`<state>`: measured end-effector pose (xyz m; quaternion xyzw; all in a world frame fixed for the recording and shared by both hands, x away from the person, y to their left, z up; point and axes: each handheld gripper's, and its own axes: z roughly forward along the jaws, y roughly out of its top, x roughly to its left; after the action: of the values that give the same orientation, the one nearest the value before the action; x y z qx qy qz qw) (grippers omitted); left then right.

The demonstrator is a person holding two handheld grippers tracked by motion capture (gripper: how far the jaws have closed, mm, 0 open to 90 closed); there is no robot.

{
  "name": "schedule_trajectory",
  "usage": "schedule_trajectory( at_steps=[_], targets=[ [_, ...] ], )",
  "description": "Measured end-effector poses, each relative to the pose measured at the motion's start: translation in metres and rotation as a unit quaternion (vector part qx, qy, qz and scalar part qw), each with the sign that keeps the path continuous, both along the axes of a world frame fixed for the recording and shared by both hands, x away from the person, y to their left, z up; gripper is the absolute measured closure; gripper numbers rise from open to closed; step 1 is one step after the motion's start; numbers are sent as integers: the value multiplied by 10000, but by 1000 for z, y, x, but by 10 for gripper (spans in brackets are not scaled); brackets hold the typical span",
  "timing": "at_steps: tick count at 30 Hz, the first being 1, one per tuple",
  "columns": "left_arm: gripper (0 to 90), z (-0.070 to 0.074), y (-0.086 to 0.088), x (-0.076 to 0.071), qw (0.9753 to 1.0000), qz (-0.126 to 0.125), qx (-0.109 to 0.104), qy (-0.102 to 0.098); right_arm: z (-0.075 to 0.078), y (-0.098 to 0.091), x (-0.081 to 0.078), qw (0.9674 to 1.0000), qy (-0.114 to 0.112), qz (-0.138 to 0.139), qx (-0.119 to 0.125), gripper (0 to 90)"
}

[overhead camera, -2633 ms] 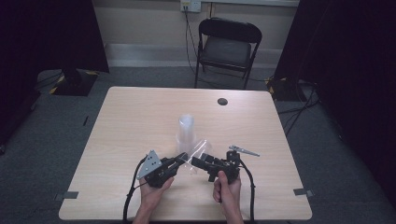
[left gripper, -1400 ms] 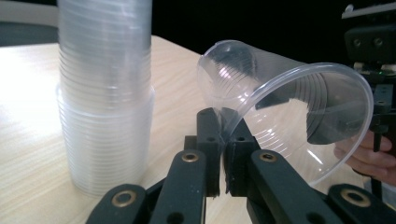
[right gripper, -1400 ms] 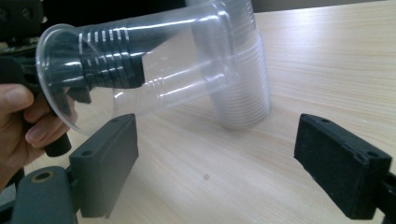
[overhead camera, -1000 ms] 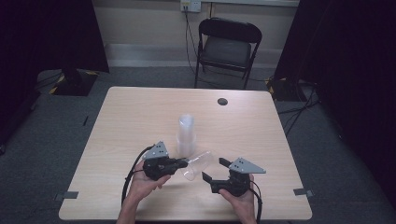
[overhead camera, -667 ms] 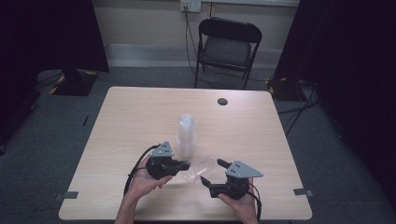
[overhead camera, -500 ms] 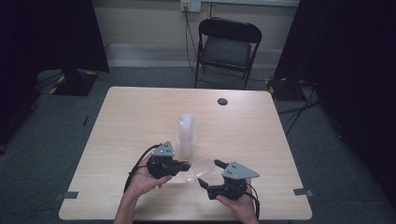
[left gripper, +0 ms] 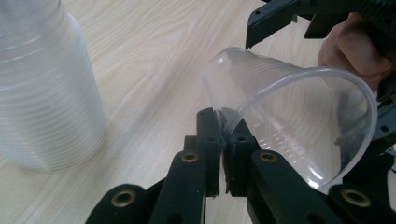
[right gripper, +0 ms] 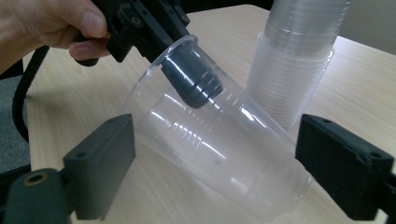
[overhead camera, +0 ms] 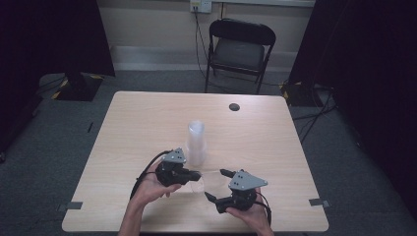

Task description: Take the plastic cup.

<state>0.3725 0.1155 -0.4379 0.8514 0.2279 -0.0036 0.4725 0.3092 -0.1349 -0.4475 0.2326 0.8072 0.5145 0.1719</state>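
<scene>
One clear cup [left gripper: 299,121] lies tipped on its side, low over the counter [overhead camera: 275,132], and it is empty. The left claw [left gripper: 223,140] pinches its rim. The right claw [right gripper: 215,163] is wide, one jaw each side of the cup. One tall stack of cups [overhead camera: 195,142] stands just beside.

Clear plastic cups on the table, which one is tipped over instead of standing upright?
The single clear plastic cup, pinched at its rim by the left gripper, is tilted on its side. The others stand nested in the upright stack of clear cups beside it.
</scene>
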Motion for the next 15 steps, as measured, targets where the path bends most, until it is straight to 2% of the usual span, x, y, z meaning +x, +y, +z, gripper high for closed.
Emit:
schedule_trajectory(
  at_steps=[4,6,9,15],
  targets=[
    [872,-2,1,5,9998,24,-51,200,-3,6,1,9996,-95,6,-250,92],
    [873,-4,0,6,9994,112,-144,288,-4,8,2,9994,-79,-6,-333,90],
    [872,-4,-2,7,9991,165,-194,328,-7,15,3,9980,-155,-76,-601,90],
    [871,-3,-7,7,9989,86,-225,399,-8,25,4,9964,-241,-114,-804,97]
  ],
)
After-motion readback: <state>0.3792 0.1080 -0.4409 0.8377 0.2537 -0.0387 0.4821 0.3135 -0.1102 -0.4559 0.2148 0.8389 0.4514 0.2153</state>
